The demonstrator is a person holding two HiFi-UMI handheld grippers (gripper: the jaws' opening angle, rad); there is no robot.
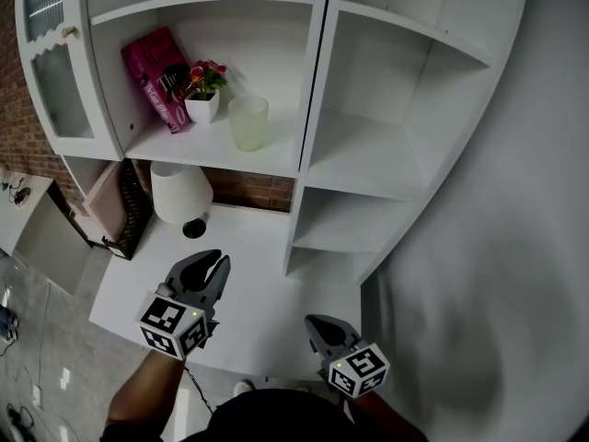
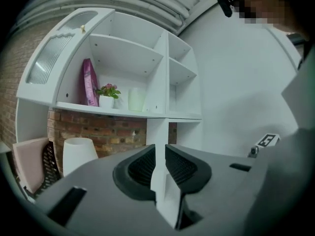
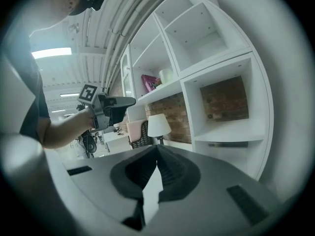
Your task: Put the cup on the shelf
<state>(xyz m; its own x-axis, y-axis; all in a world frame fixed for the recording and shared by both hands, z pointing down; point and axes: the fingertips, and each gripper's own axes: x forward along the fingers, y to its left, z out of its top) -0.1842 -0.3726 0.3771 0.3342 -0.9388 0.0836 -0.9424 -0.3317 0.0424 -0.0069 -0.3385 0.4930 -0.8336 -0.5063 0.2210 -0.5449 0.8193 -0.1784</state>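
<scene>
The pale green translucent cup (image 1: 248, 122) stands upright on the white shelf (image 1: 221, 148), right of a small flower pot (image 1: 202, 99). It also shows far off in the left gripper view as the cup (image 2: 136, 99), and small in the right gripper view as the cup (image 3: 166, 75). My left gripper (image 1: 219, 261) hovers over the white desk, well below the shelf and clear of the cup. Its jaws (image 2: 160, 149) stand a narrow slit apart with nothing between them. My right gripper (image 1: 313, 320) is low by the desk's front edge, its fingertips (image 3: 157, 146) touching and empty.
A pink book (image 1: 158, 76) leans left of the flower pot. A white lamp (image 1: 179, 191) stands on the desk (image 1: 258, 293) under the shelf. A chair with a pink cushion (image 1: 106, 205) sits at the left. More shelf compartments (image 1: 368, 155) lie to the right.
</scene>
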